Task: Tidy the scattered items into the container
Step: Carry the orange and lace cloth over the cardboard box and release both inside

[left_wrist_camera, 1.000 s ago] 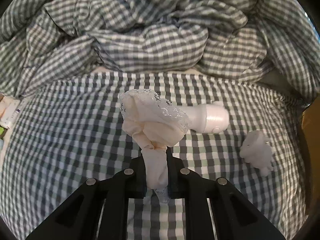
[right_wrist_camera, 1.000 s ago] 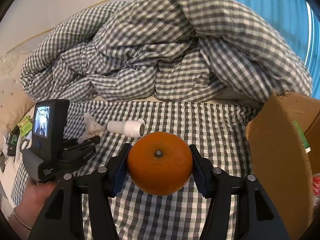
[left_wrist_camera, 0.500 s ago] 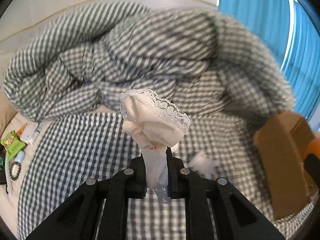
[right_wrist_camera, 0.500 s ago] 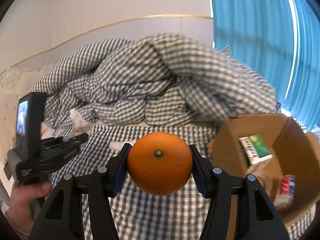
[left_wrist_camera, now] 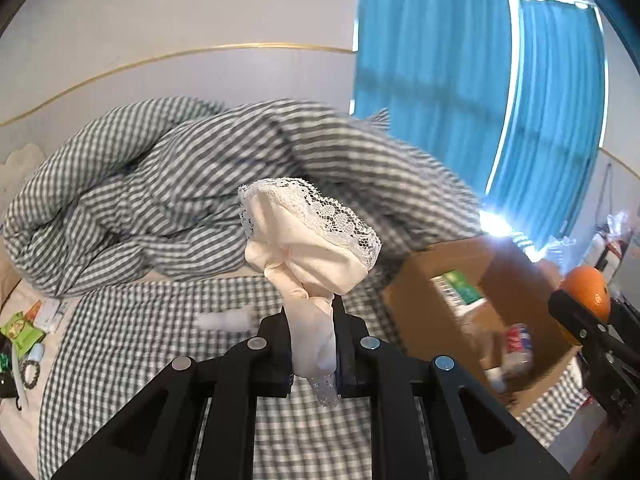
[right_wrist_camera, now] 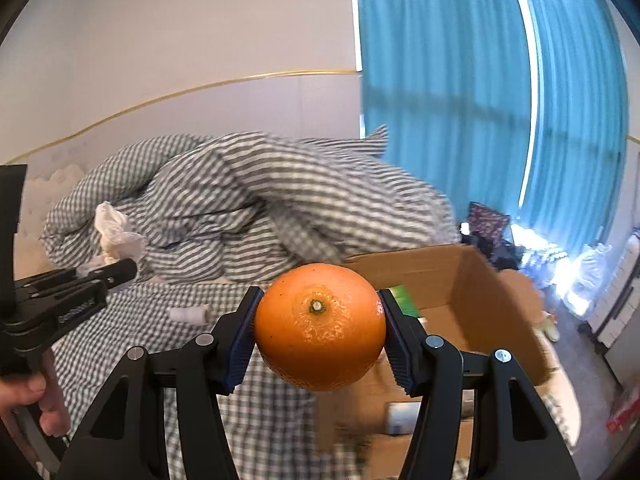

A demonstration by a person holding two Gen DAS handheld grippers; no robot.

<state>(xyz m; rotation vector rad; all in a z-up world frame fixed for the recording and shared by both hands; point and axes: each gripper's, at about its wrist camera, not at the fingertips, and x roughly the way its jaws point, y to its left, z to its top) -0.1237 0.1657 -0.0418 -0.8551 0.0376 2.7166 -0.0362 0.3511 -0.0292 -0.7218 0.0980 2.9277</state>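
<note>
My left gripper [left_wrist_camera: 311, 320] is shut on a cream lace-trimmed cloth [left_wrist_camera: 308, 240] and holds it high above the bed. My right gripper [right_wrist_camera: 320, 316] is shut on an orange [right_wrist_camera: 320, 332], raised near the open cardboard box [right_wrist_camera: 480, 292]. The box also shows in the left wrist view [left_wrist_camera: 416, 292], with a green packet [left_wrist_camera: 460, 286] and other items inside. The orange [left_wrist_camera: 590, 290] and right gripper show at that view's right edge. The left gripper with the cloth [right_wrist_camera: 114, 230] shows at the left of the right wrist view. A white bottle [left_wrist_camera: 228, 320] lies on the checked sheet.
A bunched checked duvet [left_wrist_camera: 192, 200] fills the back of the bed. Small packets and beads [left_wrist_camera: 24, 340] lie at the bed's left edge. Blue curtains [left_wrist_camera: 480, 100] hang behind the box. Clutter sits on the floor at the right [right_wrist_camera: 560, 264].
Both grippers have risen and swung right toward the cardboard box, each keeping its hold. The box now shows in both views.
</note>
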